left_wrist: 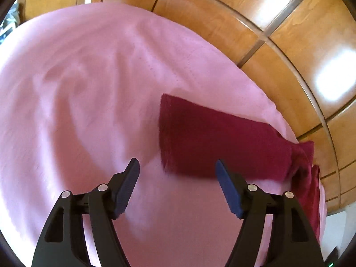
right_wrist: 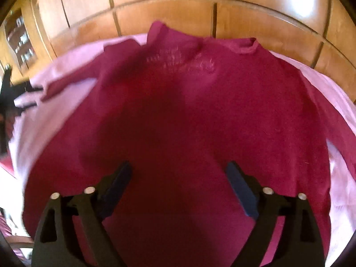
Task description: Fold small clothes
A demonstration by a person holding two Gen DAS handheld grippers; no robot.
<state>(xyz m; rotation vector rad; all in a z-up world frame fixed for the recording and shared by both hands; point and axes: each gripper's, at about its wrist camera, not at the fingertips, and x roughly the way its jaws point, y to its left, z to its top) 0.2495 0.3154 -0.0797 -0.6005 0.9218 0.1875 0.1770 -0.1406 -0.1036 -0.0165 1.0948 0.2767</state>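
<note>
Nearest, the right claw (right_wrist: pixel 179 170) hangs with its jaws spread wide and nothing between them, over the body of the dark red shirt (right_wrist: pixel 178 111). The shirt lies spread flat on the pink sheet (right_wrist: pixel 66 66), collar towards the wooden panelling (right_wrist: pixel 164 11); I'd say no fold is made yet. The left claw (left_wrist: pixel 177 166) is also parted and empty, above bare sheet just beside the shirt's sleeve (left_wrist: pixel 211 138), which lies stretched out. All the folding looks left to do.
</note>
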